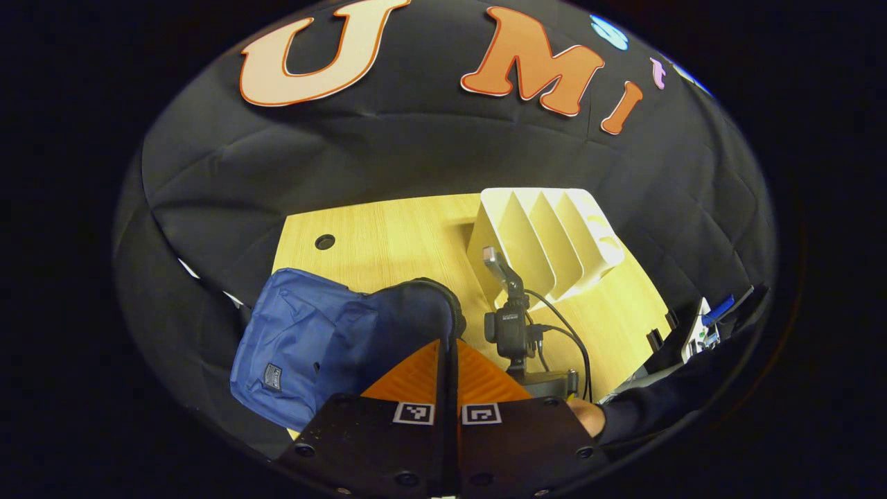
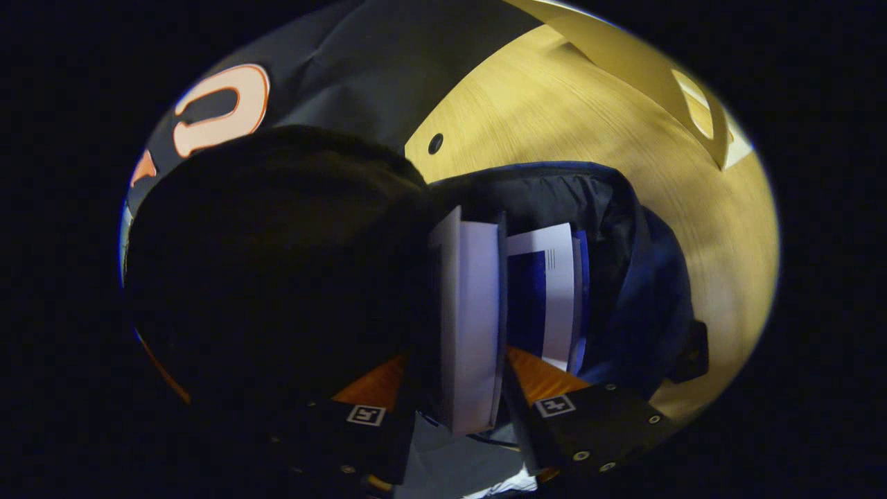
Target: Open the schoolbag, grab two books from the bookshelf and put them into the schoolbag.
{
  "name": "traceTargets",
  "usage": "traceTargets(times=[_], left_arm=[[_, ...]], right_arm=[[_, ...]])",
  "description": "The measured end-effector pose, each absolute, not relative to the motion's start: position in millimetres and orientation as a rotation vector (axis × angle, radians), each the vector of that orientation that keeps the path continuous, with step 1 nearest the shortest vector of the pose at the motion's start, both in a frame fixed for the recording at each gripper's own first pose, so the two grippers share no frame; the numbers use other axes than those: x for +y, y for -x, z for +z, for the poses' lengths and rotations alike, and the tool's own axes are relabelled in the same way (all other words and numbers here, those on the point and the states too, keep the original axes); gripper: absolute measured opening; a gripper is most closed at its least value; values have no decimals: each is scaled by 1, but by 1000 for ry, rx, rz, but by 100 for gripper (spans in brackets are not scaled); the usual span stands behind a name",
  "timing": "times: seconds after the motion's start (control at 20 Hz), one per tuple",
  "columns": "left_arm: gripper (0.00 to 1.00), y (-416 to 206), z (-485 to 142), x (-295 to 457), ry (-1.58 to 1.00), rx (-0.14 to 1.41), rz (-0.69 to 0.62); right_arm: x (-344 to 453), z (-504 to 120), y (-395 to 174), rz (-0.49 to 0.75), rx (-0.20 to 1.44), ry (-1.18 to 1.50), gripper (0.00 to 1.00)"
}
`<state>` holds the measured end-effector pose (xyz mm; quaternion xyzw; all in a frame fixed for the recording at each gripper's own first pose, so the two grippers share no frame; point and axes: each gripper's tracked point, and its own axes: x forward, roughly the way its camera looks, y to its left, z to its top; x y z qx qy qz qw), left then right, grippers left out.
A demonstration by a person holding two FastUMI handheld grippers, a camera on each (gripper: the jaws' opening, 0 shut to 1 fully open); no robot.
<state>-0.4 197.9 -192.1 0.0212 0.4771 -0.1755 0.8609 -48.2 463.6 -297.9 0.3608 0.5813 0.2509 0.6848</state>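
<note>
In the left gripper view the blue schoolbag (image 1: 305,343) sat at the near left of the wooden table (image 1: 395,235), and the left gripper (image 1: 447,346) had its two fingers pressed together on the bag's dark top edge, apparently lifting that flap so the mouth stayed wide for loading. To the right of it stood the right gripper (image 1: 493,258), seen farther off on its handle with cables trailing, and beyond that, toward the far right, the white bookshelf (image 1: 547,235) showed its slots bare, which suggests both books had left it. In the right gripper view a dark mass covered the left side, too shadowed to identify. Right of it the right gripper (image 2: 466,388) clamped a pale book (image 2: 471,312) upright by its lower edge, its top reaching into the open schoolbag (image 2: 644,298); held on edge, it could slide in beside the blue-and-white book (image 2: 551,291) already standing inside. The table (image 2: 554,104) lay beyond, to the right.
</note>
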Motion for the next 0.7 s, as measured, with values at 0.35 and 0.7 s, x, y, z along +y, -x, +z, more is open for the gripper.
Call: traceTargets(times=[0.35, 0.7], left_arm=[[0, 2, -200, 196, -29, 995, -328], [6, 19, -228, 162, -5, 1034, -312]], right_arm=[[408, -263, 29, 579, 1191, -676, 93], [322, -223, -15, 497, 978, -555, 96]])
